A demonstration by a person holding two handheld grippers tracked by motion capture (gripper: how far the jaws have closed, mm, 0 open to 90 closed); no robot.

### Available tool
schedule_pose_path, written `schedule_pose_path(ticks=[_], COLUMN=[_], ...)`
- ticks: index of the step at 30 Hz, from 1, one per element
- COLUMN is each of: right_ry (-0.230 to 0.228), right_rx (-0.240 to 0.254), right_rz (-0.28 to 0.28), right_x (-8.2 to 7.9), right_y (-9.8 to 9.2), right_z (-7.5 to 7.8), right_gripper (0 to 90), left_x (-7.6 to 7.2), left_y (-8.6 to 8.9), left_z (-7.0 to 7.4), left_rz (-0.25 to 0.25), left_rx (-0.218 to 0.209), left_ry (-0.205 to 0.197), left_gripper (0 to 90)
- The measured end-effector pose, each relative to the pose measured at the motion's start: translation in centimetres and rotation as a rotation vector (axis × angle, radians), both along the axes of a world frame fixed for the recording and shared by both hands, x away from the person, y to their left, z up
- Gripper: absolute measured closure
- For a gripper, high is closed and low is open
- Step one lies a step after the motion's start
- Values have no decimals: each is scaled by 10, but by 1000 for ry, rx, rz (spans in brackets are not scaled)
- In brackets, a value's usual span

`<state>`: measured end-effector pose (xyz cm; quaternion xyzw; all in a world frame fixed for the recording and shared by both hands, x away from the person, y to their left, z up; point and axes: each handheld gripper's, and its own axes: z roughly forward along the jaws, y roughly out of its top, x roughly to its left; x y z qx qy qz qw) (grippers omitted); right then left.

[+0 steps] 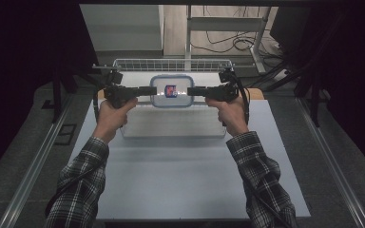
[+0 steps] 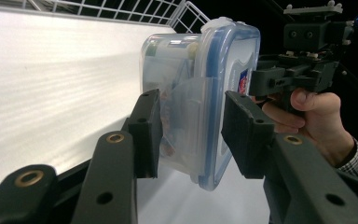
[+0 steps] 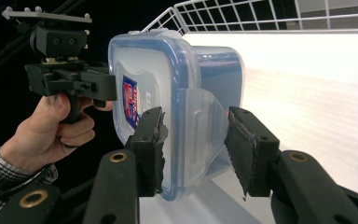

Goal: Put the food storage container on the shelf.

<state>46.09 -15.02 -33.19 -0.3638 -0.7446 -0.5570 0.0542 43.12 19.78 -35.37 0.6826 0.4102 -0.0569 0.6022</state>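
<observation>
- Left hand-held gripper point(image 1: 147, 90) points level toward the middle and pinches the left side latch flap of the lidded food container point(image 1: 172, 90); in the left gripper view its pads sit on either side of the flap point(image 2: 193, 119), one against the tub wall, one at the blue-rimmed lid.
- Right hand-held gripper point(image 1: 193, 91) mirrors it from the other side, clamped across the opposite flap point(image 3: 200, 130).
- Container hangs between the two tips, off the desk point(image 1: 171, 166), above the shallow white tray point(image 1: 171, 128) and just in front of the wire basket point(image 1: 171, 64).
- Its lid, with a red-and-blue sticker point(image 1: 171, 90), faces up at the high view.
- Both hands are equally near, so the load is shared; any carry likely needs them moving together, keeping the line between the tips unchanged.
</observation>
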Motion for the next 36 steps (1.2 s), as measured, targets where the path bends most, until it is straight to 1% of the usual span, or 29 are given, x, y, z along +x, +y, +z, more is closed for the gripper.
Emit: schedule_pose_path(ticks=[1,2,3,5,8,11,13,15,17,20,21,22,23,24,25,27,28,30,31,32,33,35,36], right_ry=[0,2,6,8,14,8,-1,-7,-17,-19,-25,-30,-37,-35,-35,-24,-23,-27,-35,-40,-42,-47,-49], right_rx=[5,6,12,14,26,28,22,15,7,1,-15,-35,-62,-75,-69,-46,-44,-50,-56,-62,-70,-77,-79], right_rz=[-2,-6,-8,-13,-15,-19,-23,-31,-35,-42,-56,-58,-68,-73,-77,-77,-78,-81,-87,-89,-87,-90,-93], right_x=[2,3,5,7,12,13,13,13,13,15,15,15,16,16,17,18,18,17,17,16,16,15,15], right_y=[0,0,0,0,1,2,4,5,8,9,9,9,10,10,10,10,10,10,10,11,11,11,12], right_z=[0,-1,-1,-1,-2,-3,-3,-2,-2,-2,-1,-1,-1,-2,-3,-5,-6,-5,-4,-3,-2,-2,-2], right_gripper=[565,565,564,564,563,560,556,554,548,542,552,568,565,567,576,575,576,573,575,575,574,571,567], left_x=[2,3,5,7,9,10,10,11,10,11,11,11,12,13,13,14,14,12,12,12,12,11,10], left_y=[0,0,0,0,1,2,3,3,1,1,1,1,0,0,0,0,0,0,1,1,1,0,-1], left_z=[0,0,0,1,-1,-4,-4,-5,-5,-4,-4,-4,-4,-5,-6,-7,-6,-3,-2,-1,0,1,3], left_rz=[1,3,5,10,19,33,41,49,62,68,68,67,65,66,69,73,76,118,136,150,157,164,183], left_rx=[1,-6,-2,-4,-19,-38,-37,-34,-15,-13,-7,8,10,7,-6,-11,-8,21,43,63,74,89,104], left_ry=[4,5,0,4,4,-1,-11,-8,-9,-8,-7,-3,0,8,14,13,13,1,0,-1,-4,-13,-21], left_gripper=[578,578,578,577,576,569,564,549,538,539,541,545,535,524,518,517,516,515,509,480,458,456,454])
